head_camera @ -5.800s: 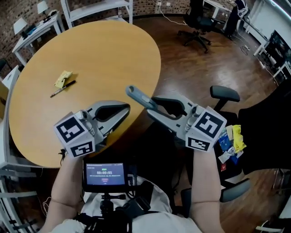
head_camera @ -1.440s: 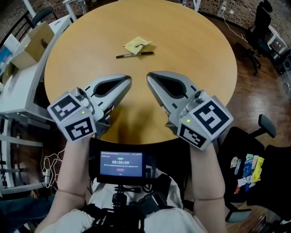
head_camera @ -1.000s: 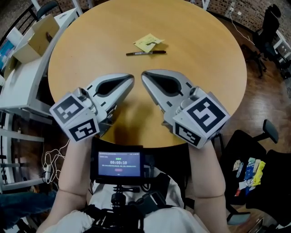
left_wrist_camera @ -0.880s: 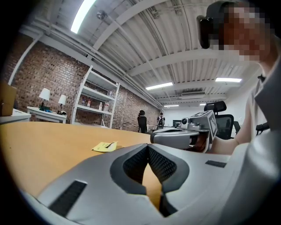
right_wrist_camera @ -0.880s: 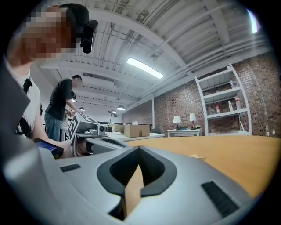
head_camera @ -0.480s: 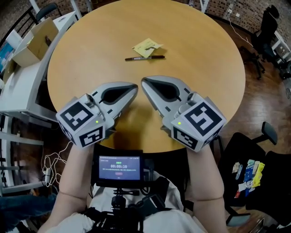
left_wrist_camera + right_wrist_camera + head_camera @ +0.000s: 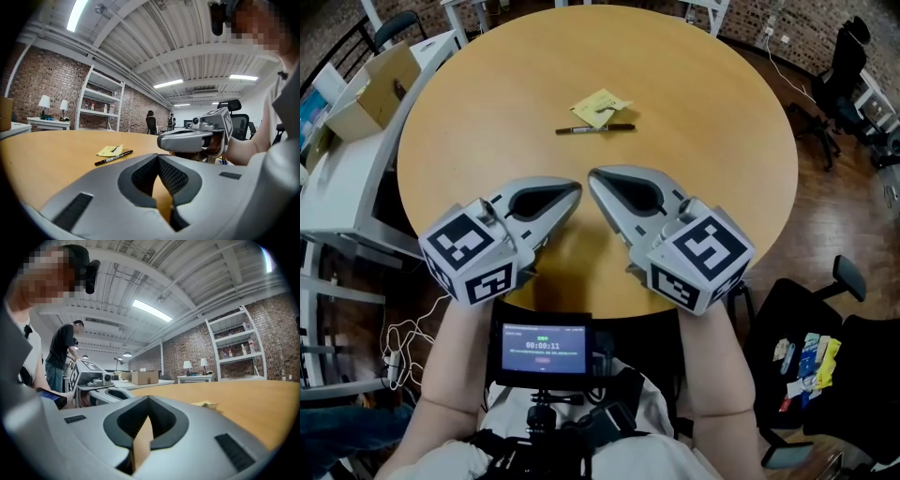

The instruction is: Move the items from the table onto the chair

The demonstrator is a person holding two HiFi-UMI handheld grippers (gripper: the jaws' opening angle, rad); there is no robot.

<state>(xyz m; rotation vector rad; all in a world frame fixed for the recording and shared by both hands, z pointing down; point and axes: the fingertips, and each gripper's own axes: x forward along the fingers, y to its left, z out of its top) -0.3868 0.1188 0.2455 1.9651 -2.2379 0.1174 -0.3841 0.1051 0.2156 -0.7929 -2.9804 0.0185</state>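
1. Head view: the left gripper (image 7: 575, 190) and right gripper (image 7: 593, 176) are held over the near part of the table (image 7: 469, 122), with their tips almost touching. The pen (image 7: 594, 128) lies mid-table, well ahead of both, and the note (image 7: 600, 101) lies just beyond it.
2. Only the head view shows the chair (image 7: 862, 356) at lower right with packets (image 7: 809, 360) on its seat. It alone also shows the screen (image 7: 541, 349) at the person's chest.
3. Left gripper view: the jaws are pressed together with nothing between them. The right gripper is seen side-on at right, and the pen and note are seen ahead at left. A shelf (image 7: 101, 105) against the brick wall is shown only here and in the right gripper view.
4. Right gripper view: the jaws are pressed together and empty. The note is seen at right, but the pen cannot be made out. The left gripper, a box (image 7: 144, 377) on a side desk and a standing person (image 7: 63, 352) are seen at left. The person is shown in no other view.
5. Versus 5.8 s ago: a blue-handled tool was pinched in the right gripper beside the table edge; now nothing is held. The pen and note are laid as before.
6. Versus 0.5 s ago: the gripper pose is nearly unchanged.
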